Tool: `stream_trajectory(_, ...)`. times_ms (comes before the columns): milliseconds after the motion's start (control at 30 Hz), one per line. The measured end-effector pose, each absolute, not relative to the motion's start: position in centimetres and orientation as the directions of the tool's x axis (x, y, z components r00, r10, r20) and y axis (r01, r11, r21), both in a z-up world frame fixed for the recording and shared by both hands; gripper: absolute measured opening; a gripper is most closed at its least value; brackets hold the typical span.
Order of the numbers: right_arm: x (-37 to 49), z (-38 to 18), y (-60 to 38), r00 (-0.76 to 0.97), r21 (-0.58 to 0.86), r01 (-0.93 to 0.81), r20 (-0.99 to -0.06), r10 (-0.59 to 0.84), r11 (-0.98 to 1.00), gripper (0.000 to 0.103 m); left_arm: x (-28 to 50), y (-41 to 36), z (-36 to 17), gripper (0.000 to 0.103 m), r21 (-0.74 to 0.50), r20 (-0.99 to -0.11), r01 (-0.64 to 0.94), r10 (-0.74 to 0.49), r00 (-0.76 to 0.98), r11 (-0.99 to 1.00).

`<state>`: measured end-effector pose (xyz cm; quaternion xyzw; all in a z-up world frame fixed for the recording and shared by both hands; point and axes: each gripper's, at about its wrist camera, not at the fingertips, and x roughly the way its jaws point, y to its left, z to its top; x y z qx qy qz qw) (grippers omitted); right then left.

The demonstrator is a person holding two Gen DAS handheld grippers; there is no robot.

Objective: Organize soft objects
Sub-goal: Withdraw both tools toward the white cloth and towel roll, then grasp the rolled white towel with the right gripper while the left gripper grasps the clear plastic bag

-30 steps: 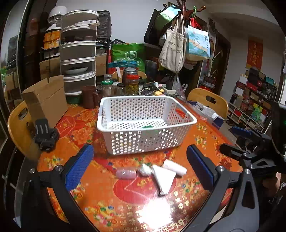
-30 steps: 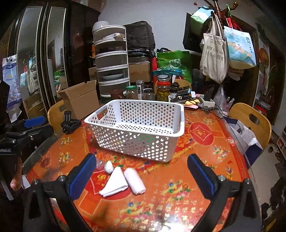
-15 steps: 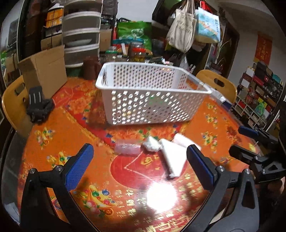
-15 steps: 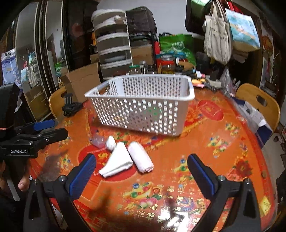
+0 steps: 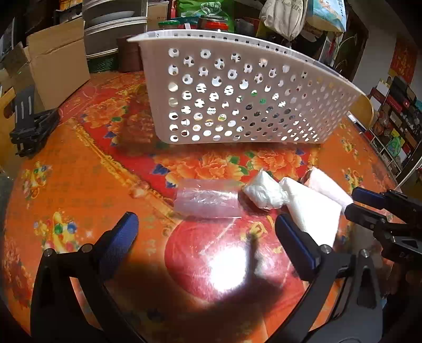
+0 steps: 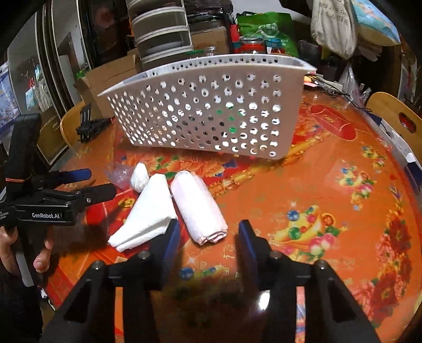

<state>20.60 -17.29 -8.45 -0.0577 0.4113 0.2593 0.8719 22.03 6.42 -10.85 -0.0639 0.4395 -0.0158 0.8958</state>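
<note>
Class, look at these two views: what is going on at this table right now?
A person holds two grippers low over a floral tablecloth. The right gripper, its jaws just narrowed but gripping nothing, points at a rolled white cloth. The left gripper stands open before a clear plastic bag. A small white bundle and a folded white cloth lie between. All four lie in front of the white perforated basket.

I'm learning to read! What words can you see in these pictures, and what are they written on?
"GenRobot.AI": white letters on the side of the left gripper, seen in the right wrist view.
Chinese characters on the tablecloth, the hanging tote bag and the green bag: too blurred to read.
</note>
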Motion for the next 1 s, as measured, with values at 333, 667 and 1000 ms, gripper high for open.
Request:
stream_trajectory(333, 21.4, -8.8, -16.5, 0.498, 0.132, -0.523, -0.755, 0.428, 0.842, 0.032, 24.2, 6.0, -11.8, 0.102, -0.092, -0.798, -0.04, -0.05, 0.601, 0.995)
stream_trajectory(667, 21.9, -9.1, -16.1, 0.486, 0.121, -0.522, -0.772, 0.411, 0.844, 0.032, 24.3, 6.7, -12.0, 0.084, -0.104, -0.799, -0.057, -0.049, 0.599, 0.993)
stream_trajectory(1000, 21.0, -8.7, -15.8, 0.54, 0.054, -0.512, -0.756, 0.371, 0.857, 0.028, 23.2, 7.8, -11.4, 0.053, -0.216, -0.759, -0.043, -0.14, 0.636, 0.975)
